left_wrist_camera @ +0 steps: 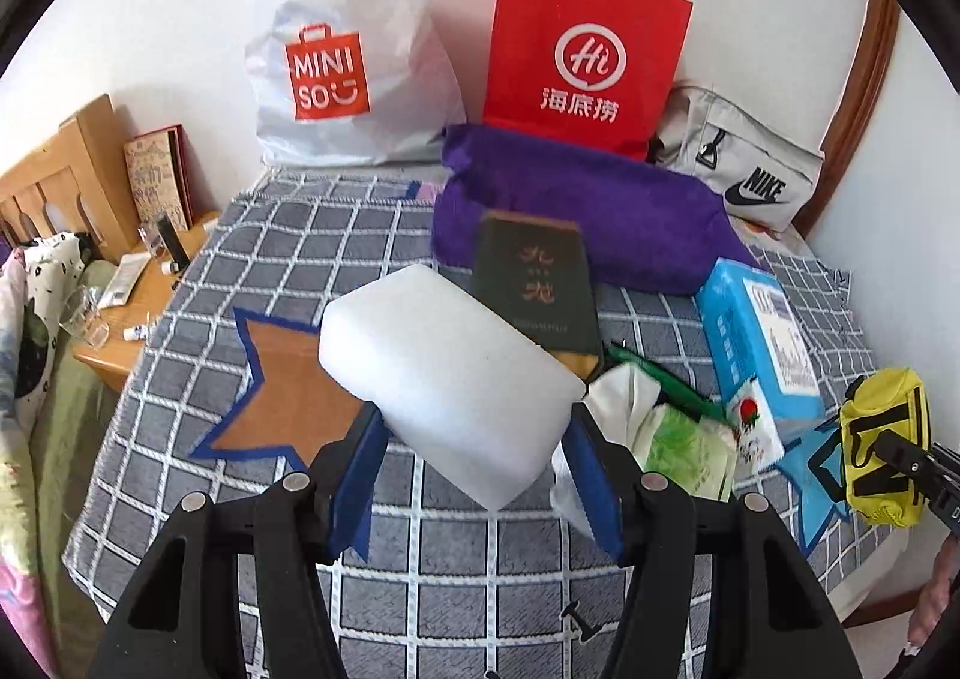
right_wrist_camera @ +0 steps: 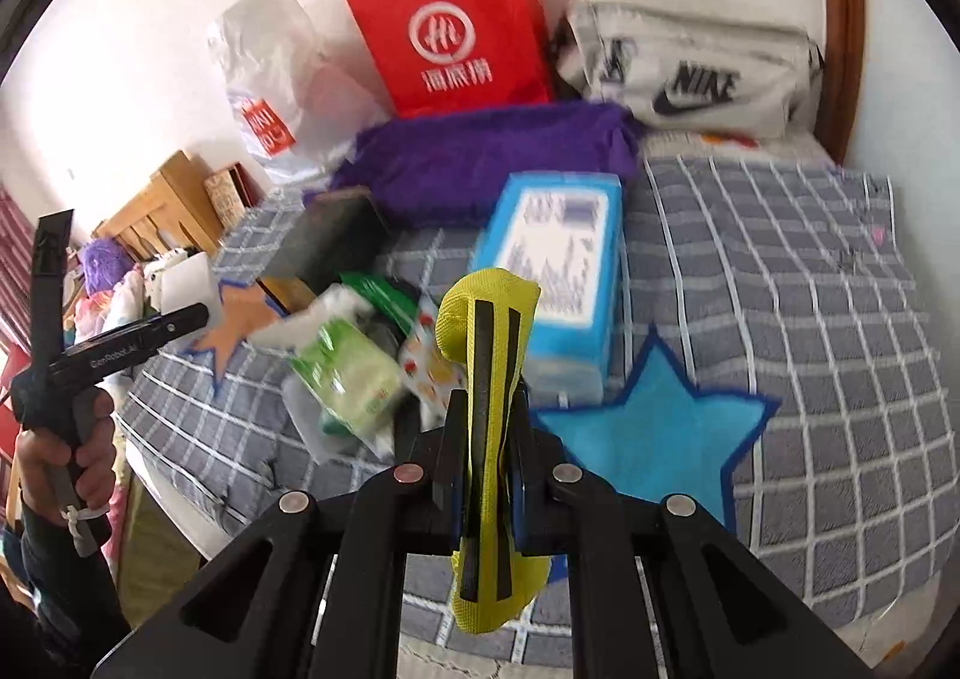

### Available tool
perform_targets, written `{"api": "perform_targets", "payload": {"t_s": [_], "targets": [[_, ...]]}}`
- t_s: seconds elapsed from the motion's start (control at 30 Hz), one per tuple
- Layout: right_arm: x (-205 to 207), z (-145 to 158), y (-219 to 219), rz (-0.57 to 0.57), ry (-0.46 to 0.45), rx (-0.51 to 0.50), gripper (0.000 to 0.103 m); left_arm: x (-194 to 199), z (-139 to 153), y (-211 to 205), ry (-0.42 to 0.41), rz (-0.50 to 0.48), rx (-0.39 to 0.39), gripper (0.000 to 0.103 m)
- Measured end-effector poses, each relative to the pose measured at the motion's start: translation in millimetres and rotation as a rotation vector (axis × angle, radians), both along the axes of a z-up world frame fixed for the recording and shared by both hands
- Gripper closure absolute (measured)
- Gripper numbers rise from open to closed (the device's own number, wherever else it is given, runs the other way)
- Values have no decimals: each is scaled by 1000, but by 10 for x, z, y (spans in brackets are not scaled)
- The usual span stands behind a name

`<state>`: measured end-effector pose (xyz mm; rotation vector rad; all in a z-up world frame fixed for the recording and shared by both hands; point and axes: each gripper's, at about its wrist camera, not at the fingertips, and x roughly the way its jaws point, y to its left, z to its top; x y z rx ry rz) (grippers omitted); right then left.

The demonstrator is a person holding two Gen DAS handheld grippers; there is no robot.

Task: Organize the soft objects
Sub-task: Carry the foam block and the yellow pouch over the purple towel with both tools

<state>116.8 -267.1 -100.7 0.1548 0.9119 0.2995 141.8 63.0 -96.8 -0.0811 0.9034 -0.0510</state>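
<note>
Both grippers loaded above the checked bed cover (left_wrist_camera: 456,559).
Left gripper (left_wrist_camera: 474,454) clamps white foam block (left_wrist_camera: 447,364) over brown star (left_wrist_camera: 288,409); right gripper (right_wrist_camera: 486,433) pinches yellow pouch (right_wrist_camera: 486,355) beside blue star (right_wrist_camera: 654,439).

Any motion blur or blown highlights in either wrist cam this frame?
Left wrist view: mostly sharp, MINISO bag print crisp; slight smear on the dark book; the white foam block in the left hand-held gripper is near clipped. Right wrist view: motion blur on the red paper bag and blue tissue pack; the yellow pouch in the right hand-held gripper stays sharp; left wall overexposed.
</note>
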Motion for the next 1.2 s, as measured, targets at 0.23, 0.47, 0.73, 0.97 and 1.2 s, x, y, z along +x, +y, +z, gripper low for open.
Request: {"api": "perform_targets", "payload": {"t_s": [0.23,0.47,0.73,0.97,1.2], "targets": [[336,175,57,-6,-56,-17,92,248,191,-65,-17,3,34,45],[775,233,25,-22,-67,-2,92,555,307,-118,-30,6,47,45],[1275,320,-13,-32,-93,-7,92,994,301,-187,-27,-1,39,45],[1771,269,-6,-36,-90,-10,92,1429,216,-303,-12,-24,40,45],[2198,147,60,-27,-79,-17,92,1845,158,-446,-3,-49,72,45]]}}
